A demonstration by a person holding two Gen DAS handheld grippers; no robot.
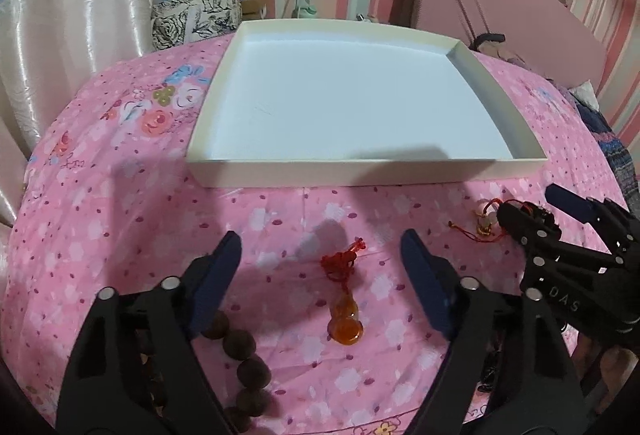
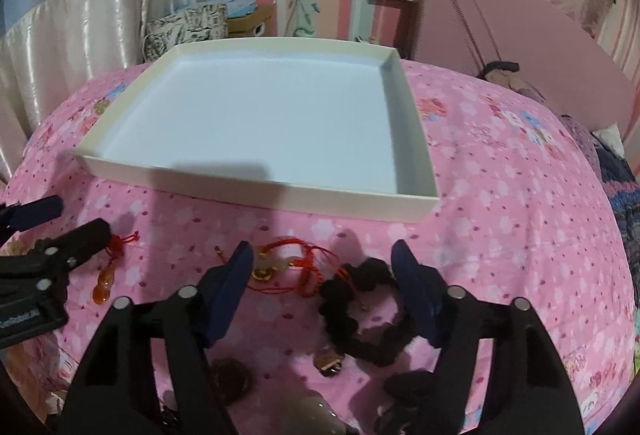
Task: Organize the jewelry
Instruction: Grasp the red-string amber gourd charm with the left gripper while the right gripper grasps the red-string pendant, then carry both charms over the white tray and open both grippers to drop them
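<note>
An empty white shallow tray [image 1: 360,173] [image 2: 248,181] lies on the pink floral cloth. My left gripper [image 1: 322,249] is open above an orange gourd pendant [image 1: 345,323] on a red knotted cord; the pendant also shows in the right wrist view [image 2: 105,283]. A brown bead bracelet [image 1: 245,355] lies by the left finger. My right gripper [image 2: 322,257] is open over a black bead bracelet [image 2: 352,315] and a gold charm with red cords [image 2: 276,265]. The right gripper [image 1: 532,211] shows in the left wrist view beside that charm [image 1: 486,221].
A pink board [image 1: 508,7] leans at the back right. A floral gift bag [image 1: 196,15] stands behind the tray. Curtains hang at the left. Dark clothing [image 2: 616,171] lies at the right edge. Another small pendant [image 2: 330,363] lies near the black bracelet.
</note>
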